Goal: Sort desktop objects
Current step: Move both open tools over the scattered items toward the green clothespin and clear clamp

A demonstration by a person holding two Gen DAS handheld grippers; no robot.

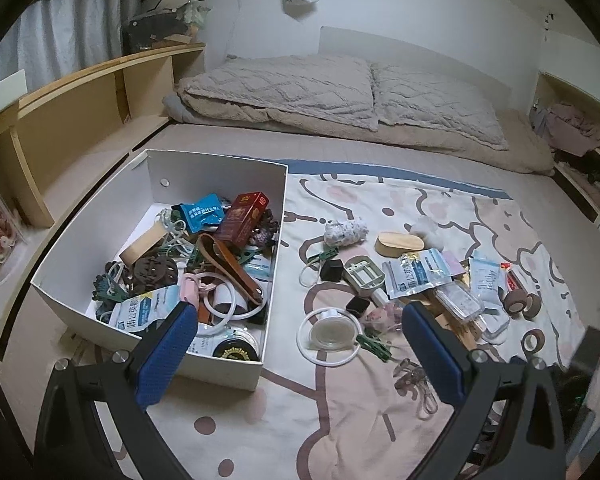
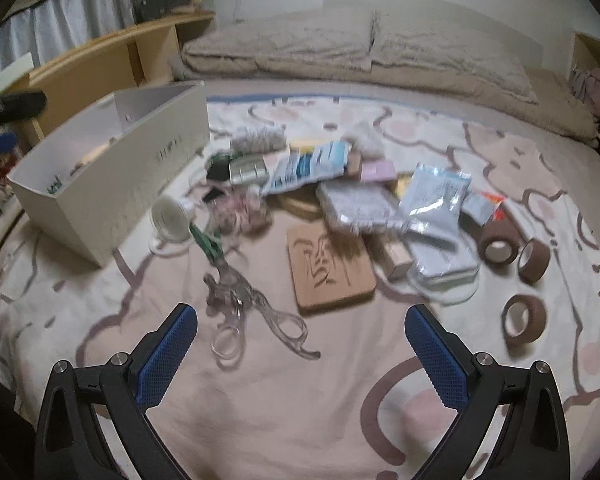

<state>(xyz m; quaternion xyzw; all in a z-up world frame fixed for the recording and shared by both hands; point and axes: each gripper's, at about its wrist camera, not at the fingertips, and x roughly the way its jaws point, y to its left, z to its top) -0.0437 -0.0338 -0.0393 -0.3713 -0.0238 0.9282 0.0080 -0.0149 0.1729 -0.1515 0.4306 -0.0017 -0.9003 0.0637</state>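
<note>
On the bed's patterned blanket [image 2: 260,400], packets, tape rolls [image 2: 498,246] and clear scissors [image 2: 256,312] are scattered beside a half-filled white box [image 1: 272,240]; both the left gripper [image 1: 300,320] and right gripper [image 2: 300,328] are held wide apart, empty.

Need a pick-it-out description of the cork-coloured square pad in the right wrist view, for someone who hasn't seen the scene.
Start at the white box on the left of the patterned blanket, then move right to the pile of loose items. At the pile's near edge lies the cork pad, beside the clear scissors. It is the only flat tan square with dark scrawled marks; its neighbours are silvery packets.
</note>
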